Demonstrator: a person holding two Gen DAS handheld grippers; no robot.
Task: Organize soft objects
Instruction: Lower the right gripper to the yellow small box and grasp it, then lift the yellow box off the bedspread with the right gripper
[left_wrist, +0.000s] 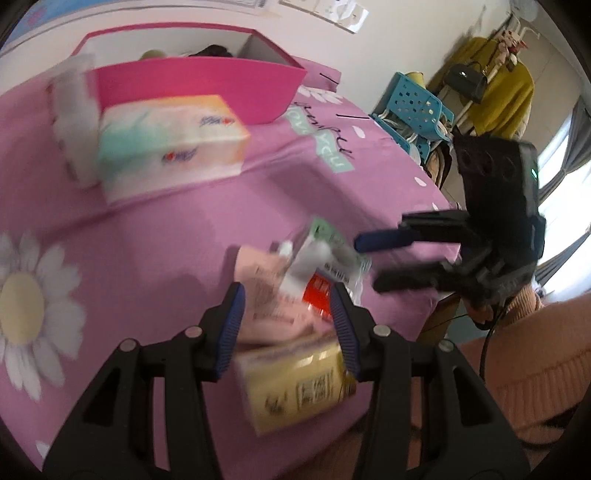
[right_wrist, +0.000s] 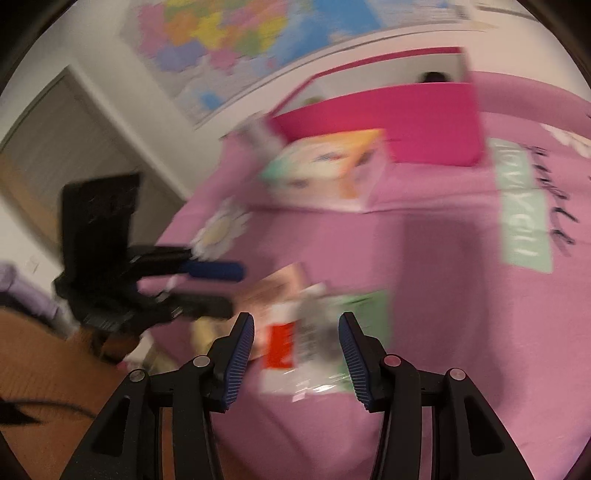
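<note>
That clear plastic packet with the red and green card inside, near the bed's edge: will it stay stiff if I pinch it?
The clear packet probably flexes: its film looks thin and glossy, so likely slippery. It looks flat and light, and overlaps the pink pack, so a push may drag both.

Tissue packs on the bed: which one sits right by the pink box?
The big white-and-teal tissue pack, beside the pink box. The pale pink pack and yellow pack lie nearer.

Each camera sits on its gripper and looks forward and down, close over the pink bedsheet (left_wrist: 155, 229). Both views share the pink box (left_wrist: 199, 88) and, probably, the same blurred packets (right_wrist: 310, 339).
</note>
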